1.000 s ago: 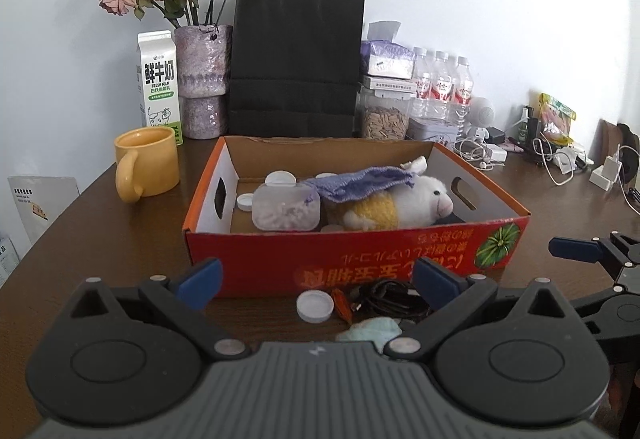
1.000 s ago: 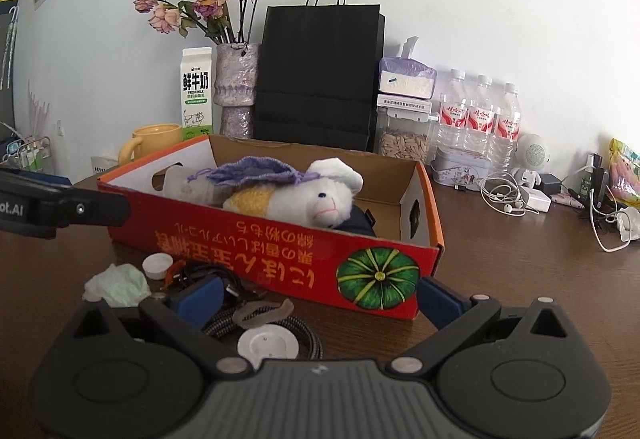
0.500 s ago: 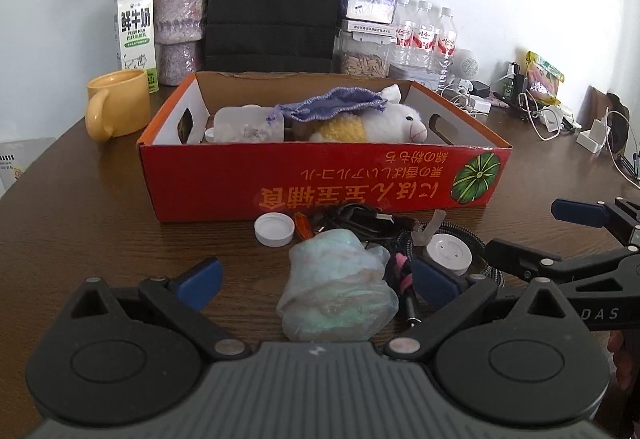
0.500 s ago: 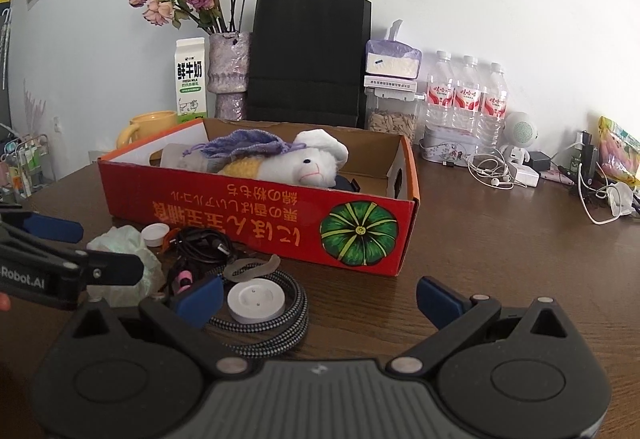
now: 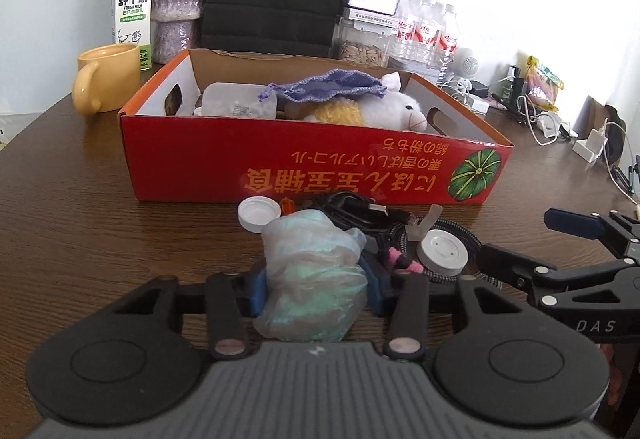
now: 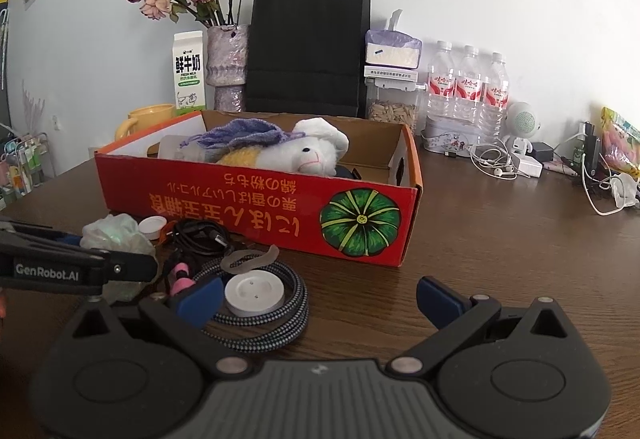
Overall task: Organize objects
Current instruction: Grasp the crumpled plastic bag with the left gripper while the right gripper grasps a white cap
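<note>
Left gripper (image 5: 314, 289) down at the table, jaws just closing in, blue pads now pressed against both flanks of the crumpled plastic bag (image 5: 314, 279). Squeezed low on the bundle, likely so the soft film bunches instead of slipping out. Bag sitting right between the fingers, still resting on the wooden table (image 5: 80, 223). Straight ahead of the pads: white bottle cap (image 5: 259, 213), then the red cardboard box (image 5: 280, 175) with the plush sheep (image 5: 384, 111) and purple drawstring pouch (image 5: 332, 87) already inside. Probably the bag's destination too. Just off the right finger: tangle of black cable (image 5: 360, 211) and the white round charger (image 5: 442, 253) on its braided cord, close enough to snag on a lift.

Right gripper (image 6: 318, 297) parked wide open, nothing held. Charger (image 6: 254, 293) just ahead of its left finger, apparently lined up as the next pick. Left tool crossing in from its left side, bag (image 6: 116, 235) clamped at the tip.
</note>
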`<state>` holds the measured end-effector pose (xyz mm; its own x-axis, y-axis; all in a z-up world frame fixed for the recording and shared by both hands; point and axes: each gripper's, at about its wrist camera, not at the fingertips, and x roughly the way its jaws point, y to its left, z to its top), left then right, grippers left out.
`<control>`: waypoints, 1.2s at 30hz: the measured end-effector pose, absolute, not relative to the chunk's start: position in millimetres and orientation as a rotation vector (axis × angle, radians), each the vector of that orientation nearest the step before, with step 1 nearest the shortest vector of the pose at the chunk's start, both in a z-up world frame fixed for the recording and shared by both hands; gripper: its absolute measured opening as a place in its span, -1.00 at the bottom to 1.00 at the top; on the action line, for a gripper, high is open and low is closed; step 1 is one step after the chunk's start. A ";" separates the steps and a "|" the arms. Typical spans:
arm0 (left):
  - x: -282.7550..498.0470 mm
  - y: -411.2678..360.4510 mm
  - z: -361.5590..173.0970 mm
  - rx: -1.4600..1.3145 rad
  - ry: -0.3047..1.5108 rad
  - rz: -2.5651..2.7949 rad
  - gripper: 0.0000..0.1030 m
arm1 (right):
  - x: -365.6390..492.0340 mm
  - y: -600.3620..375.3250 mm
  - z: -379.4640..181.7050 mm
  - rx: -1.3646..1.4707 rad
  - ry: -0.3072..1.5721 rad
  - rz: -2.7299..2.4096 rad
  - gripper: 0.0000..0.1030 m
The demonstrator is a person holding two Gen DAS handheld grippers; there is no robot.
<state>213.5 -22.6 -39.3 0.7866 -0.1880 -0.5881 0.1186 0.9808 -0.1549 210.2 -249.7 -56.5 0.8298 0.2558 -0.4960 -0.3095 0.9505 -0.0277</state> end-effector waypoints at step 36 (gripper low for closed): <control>230.0 4.4 -37.2 -0.121 0.518 -0.168 -0.16 | 249.3 -218.6 -56.7 -0.076 0.493 0.438 -0.96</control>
<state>230.0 4.4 -37.2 0.8556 -0.1901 -0.4815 0.1292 0.9791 -0.1571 249.3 -218.6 -56.7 0.7905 0.3882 -0.4737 -0.4242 0.9050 0.0339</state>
